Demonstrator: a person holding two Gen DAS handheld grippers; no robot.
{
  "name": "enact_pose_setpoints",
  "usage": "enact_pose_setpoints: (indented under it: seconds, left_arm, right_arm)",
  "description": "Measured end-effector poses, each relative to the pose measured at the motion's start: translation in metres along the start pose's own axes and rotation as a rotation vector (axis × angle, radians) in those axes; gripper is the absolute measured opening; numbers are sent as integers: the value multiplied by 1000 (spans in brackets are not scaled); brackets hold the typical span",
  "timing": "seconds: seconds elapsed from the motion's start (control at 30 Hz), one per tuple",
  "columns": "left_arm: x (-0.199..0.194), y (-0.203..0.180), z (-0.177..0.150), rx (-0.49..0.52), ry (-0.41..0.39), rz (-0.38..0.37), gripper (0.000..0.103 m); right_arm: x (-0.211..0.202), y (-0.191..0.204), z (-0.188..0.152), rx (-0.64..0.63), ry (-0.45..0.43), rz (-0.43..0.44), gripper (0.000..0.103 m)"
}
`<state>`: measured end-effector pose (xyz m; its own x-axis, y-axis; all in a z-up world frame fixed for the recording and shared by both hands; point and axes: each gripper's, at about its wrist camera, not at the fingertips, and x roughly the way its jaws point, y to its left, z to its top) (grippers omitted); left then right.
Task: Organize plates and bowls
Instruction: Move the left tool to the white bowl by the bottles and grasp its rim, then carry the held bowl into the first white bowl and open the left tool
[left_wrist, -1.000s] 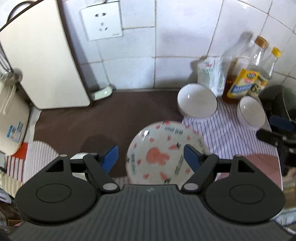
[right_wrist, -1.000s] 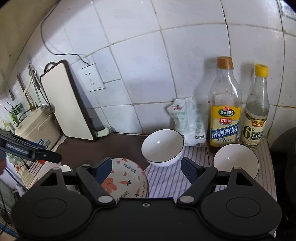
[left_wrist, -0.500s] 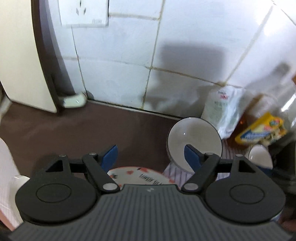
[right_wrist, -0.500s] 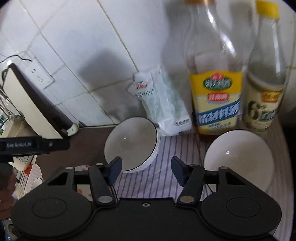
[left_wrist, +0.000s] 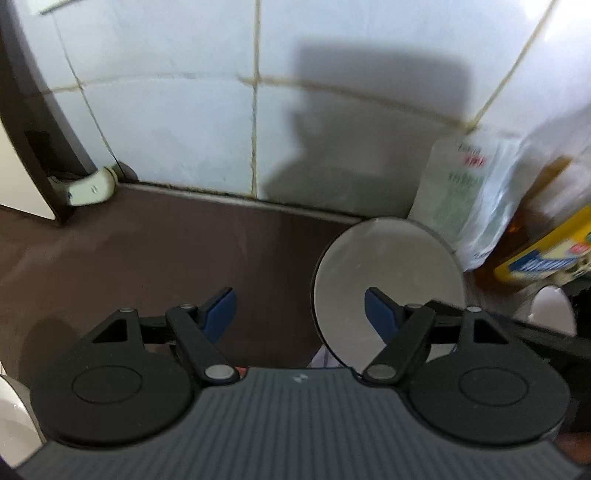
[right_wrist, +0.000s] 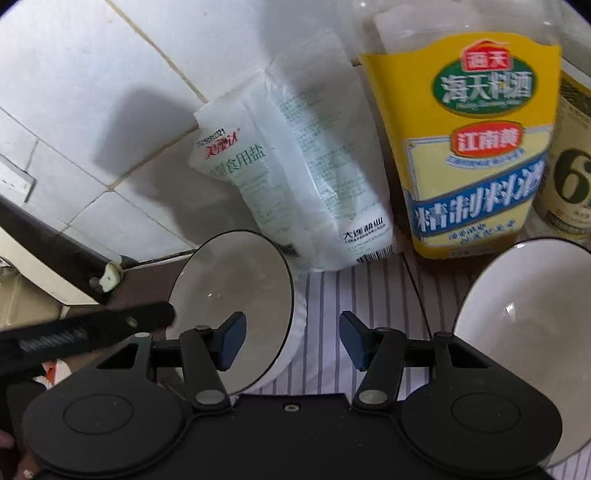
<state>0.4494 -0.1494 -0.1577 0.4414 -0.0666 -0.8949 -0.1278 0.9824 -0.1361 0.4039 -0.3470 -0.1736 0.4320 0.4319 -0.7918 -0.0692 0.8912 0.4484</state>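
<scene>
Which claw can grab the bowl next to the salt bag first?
Probably the right claw. It is open with one finger already over the bowl and its rim in the gap. The left claw, also open, has that bowl off beside one finger.

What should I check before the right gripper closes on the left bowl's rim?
1. Right gripper open: ok.
2. Left bowl rim between its fingers: ok, one finger inside, one outside.
3. Left gripper open, holding nothing: ok.
4. Left gripper out of the way: not ok, its finger hangs over the same bowl.
5. Salt bag leans right behind the bowl: cannot tell if touching.
6. Right bowl apart from the left bowl: ok.
</scene>
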Motion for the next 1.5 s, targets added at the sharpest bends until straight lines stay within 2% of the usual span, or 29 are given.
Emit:
enact_pose_setpoints:
  seconds: [0.1,0.13,0.17,0.2,0.27,0.33,0.37,0.53,0.67,0.83,0.97,1.17,1.3,1.5]
  left_arm:
    - [13,2,-4,-13,34,8,62]
    - [16,3,-6,-17,42,5,55]
    - [18,4,-7,-18,50,3,42]
    - [21,5,-8,-21,57,-5,37]
    - [23,10,-9,-53,63,-62,21]
    - [23,11,-9,-84,69,-99,11]
    - [23,9,-10,-89,67,-105,9]
    - [20,-5,-15,-43,43,-45,8]
    - [11,-2,-21,-44,50,-56,8]
    - [-11,2,-36,-56,20,-58,8]
    - [-37,-4,-46,-6,-58,-1,9]
    - [-84,-5,-59,19,-124,2,9]
    - [-110,7,-71,-42,-153,-33,9]
    - [-146,13,-90,-38,-183,11,9]
  right_arm:
    - [5,5,1,-26,9,-16,41]
    - [6,8,1,-45,12,-22,30]
    - [8,11,1,-62,16,-31,22]
    - [10,15,1,-83,19,-48,20]
    - [13,22,0,-134,17,-78,18]
    - [14,26,0,-157,14,-90,18]
    - [16,27,1,-159,15,-94,17]
    - [23,34,3,-169,33,-123,16]
    - [26,47,-1,-199,48,-147,16]
    - [12,53,-11,-205,53,-121,17]
    - [-9,58,-19,-171,42,-73,18]
    - [-43,66,-31,-154,12,-43,18]
    - [-73,71,-42,-140,-2,-20,18]
    - [-101,88,-58,-166,-14,24,18]
